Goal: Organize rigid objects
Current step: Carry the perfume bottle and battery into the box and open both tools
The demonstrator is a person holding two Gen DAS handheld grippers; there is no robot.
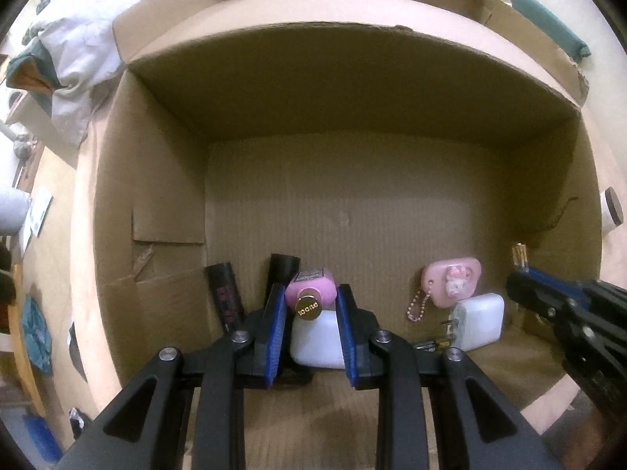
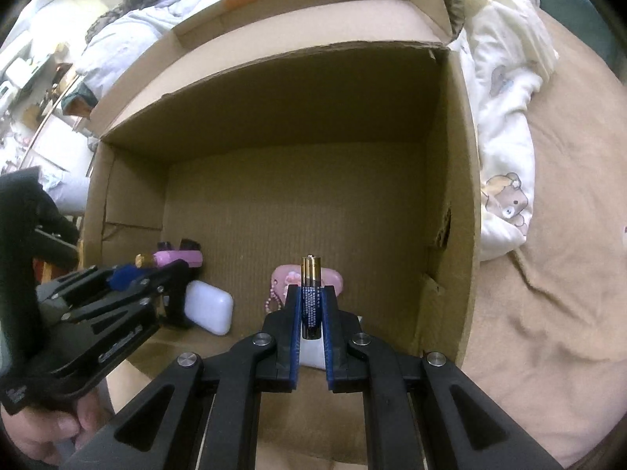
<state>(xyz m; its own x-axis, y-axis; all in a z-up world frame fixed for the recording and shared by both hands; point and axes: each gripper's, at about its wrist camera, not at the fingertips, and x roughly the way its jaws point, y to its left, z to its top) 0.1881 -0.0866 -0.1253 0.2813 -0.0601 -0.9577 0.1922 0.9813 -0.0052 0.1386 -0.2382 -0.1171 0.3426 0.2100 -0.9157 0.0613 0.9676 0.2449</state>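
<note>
A cardboard box (image 1: 164, 203) lies open toward me. My left gripper (image 1: 310, 297) is shut on a pink perfume bottle (image 1: 311, 290) with a gold cap, held just above a white case (image 1: 317, 342) on the box floor. My right gripper (image 2: 311, 293) is shut on a black and gold battery (image 2: 311, 293), held upright over a pink charm case (image 2: 335, 278). The right gripper also shows at the right edge of the left wrist view (image 1: 521, 270). The left gripper also shows in the right wrist view (image 2: 156, 270), with the pink bottle (image 2: 176, 258).
Two black tubes (image 1: 225, 297) lean at the box's left inner corner. A pink charm case with a bead chain (image 1: 454, 280) rests on a white charger (image 1: 480, 321), loose batteries (image 1: 435, 342) beside it. Bedding (image 2: 505, 117) lies right of the box (image 2: 458, 156).
</note>
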